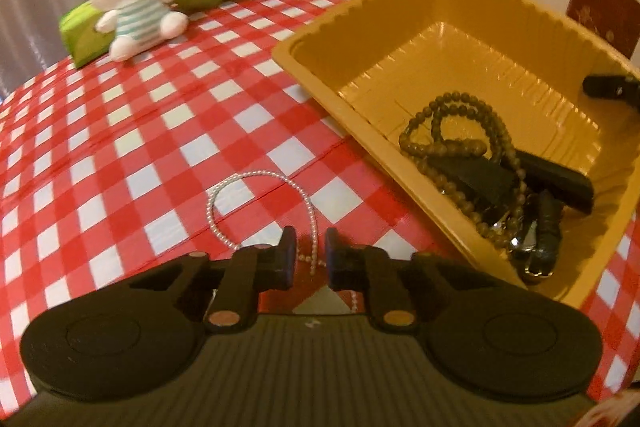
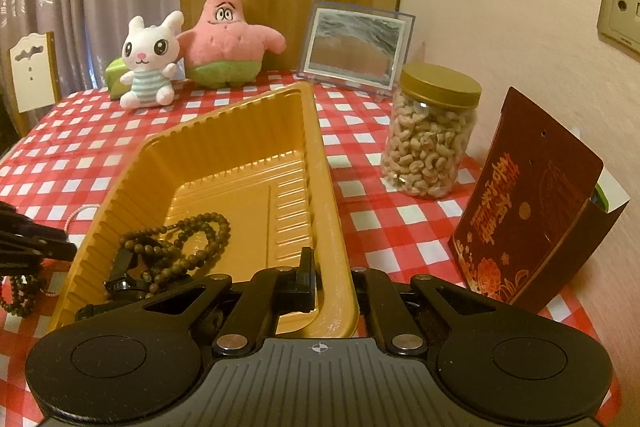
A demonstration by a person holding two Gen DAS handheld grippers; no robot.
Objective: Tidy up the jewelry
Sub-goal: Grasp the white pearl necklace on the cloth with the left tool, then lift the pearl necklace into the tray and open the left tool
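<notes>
A white pearl necklace (image 1: 256,203) lies looped on the checked tablecloth. My left gripper (image 1: 311,251) is low over its near end, jaws narrowly apart with a strand between them, not clamped. A gold plastic tray (image 1: 400,27) holds a brown bead necklace (image 1: 452,131) and black hair clips (image 1: 556,179). My right gripper (image 2: 332,279) is shut on the tray's near right rim (image 2: 332,227). In the right wrist view the brown beads (image 2: 180,239) lie in the tray; more beads (image 2: 20,291) and pearls (image 2: 80,215) lie left of it.
A white bunny plush (image 2: 148,63) and a pink starfish plush (image 2: 228,35) sit at the table's far side. A picture frame (image 2: 356,47), a jar of nuts (image 2: 432,135) and a dark red box (image 2: 528,203) stand to the right, near the wall.
</notes>
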